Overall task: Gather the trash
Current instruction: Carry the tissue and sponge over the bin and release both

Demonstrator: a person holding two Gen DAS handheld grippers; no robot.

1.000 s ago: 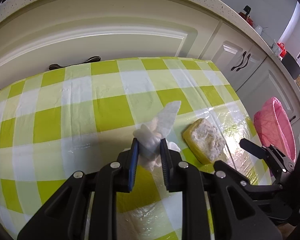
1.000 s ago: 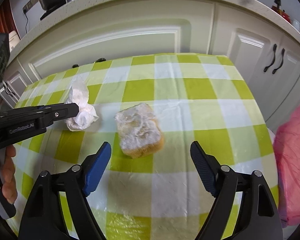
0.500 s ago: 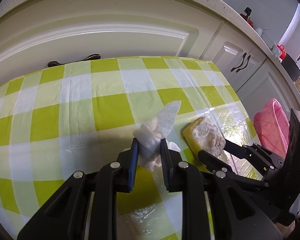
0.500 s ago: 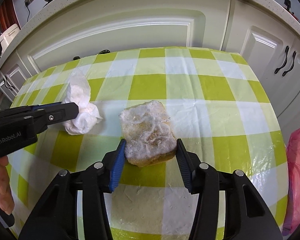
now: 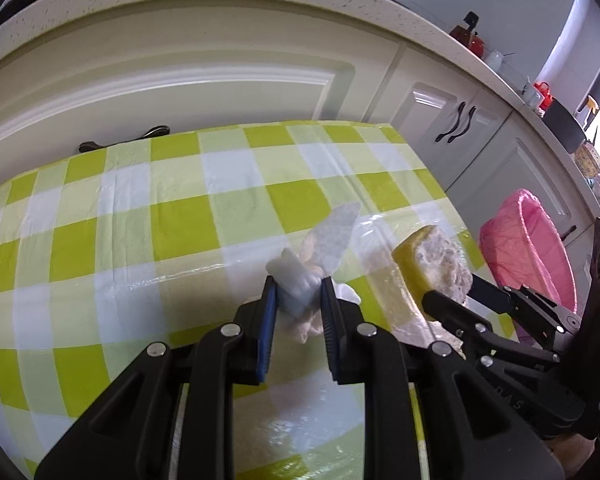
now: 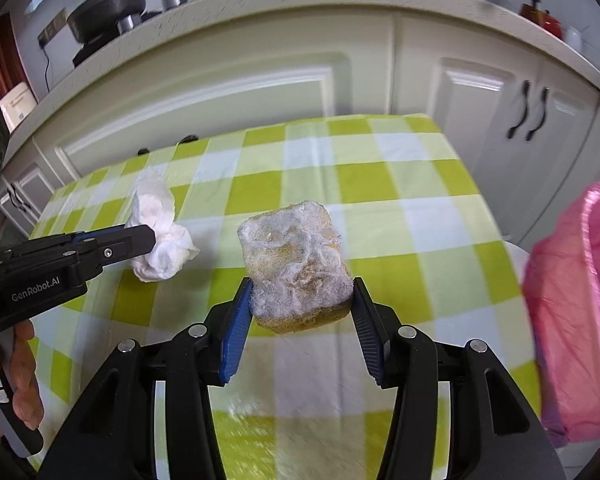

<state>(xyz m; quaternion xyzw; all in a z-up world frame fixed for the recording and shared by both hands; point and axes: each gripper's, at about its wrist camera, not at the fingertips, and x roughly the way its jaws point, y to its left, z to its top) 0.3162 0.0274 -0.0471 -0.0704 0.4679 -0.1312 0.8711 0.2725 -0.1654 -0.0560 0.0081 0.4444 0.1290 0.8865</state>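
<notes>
Left gripper [image 5: 298, 300] clamps the crumpled tissue [image 5: 300, 288] between its blue pads, clear of the checked tablecloth [image 5: 140, 220], ready to carry; the pink-lined bin [image 5: 524, 240] waits past the table's right edge. Over to the right wrist: right gripper [image 6: 302, 304] squeezes the worn sponge [image 6: 296, 264] at its sides, lifted, open floor between table edge and bin bag [image 6: 576, 304]

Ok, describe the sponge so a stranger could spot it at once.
Find the table with the green-and-white checked cloth in front of the cream cabinets. Above its near side, the right gripper clamps the sponge. It is a squarish yellow block with a frayed grey scouring face, unlike the crumpled white tissue to its left in the left gripper.
</notes>
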